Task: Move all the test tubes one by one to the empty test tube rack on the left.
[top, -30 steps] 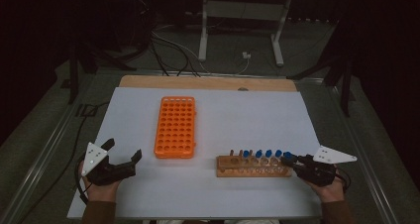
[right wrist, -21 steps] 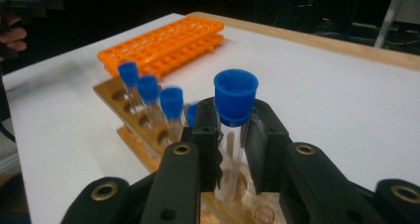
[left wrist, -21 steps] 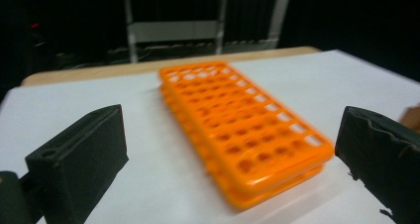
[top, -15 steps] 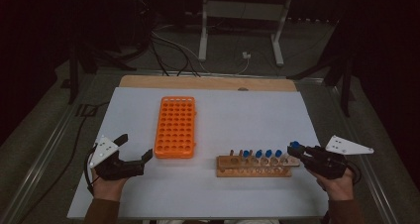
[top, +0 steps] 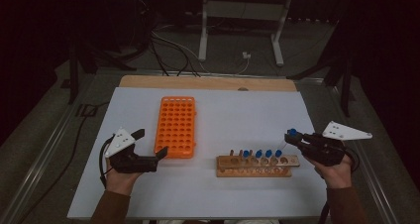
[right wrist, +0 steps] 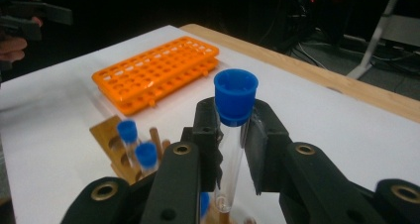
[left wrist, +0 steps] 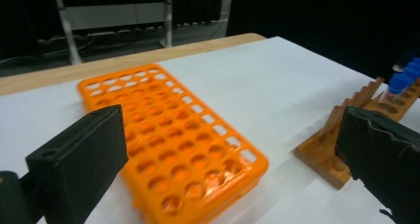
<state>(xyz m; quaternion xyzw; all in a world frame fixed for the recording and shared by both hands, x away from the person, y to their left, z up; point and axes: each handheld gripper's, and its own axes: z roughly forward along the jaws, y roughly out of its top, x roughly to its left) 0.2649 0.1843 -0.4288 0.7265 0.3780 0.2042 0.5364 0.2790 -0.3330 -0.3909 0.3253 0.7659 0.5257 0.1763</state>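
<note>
Between right gripper (right wrist: 233, 149) jaws, 1 blue-capped tube (right wrist: 233, 130); 3 (top: 257, 154) racked

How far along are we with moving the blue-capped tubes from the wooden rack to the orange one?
Early. Done: nothing yet; every visible hole of the orange rack looks empty. In hand: the right gripper is shut on one blue-capped tube, lifted clear above the wooden rack; the left gripper is open beside the orange rack. Left: placing this tube, then the four blue-capped tubes standing in the wooden rack.

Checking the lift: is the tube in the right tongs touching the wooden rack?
Cannot tell. The right tongs clamp the tube, but its bottom end overlaps the wooden rack in both views.
</note>
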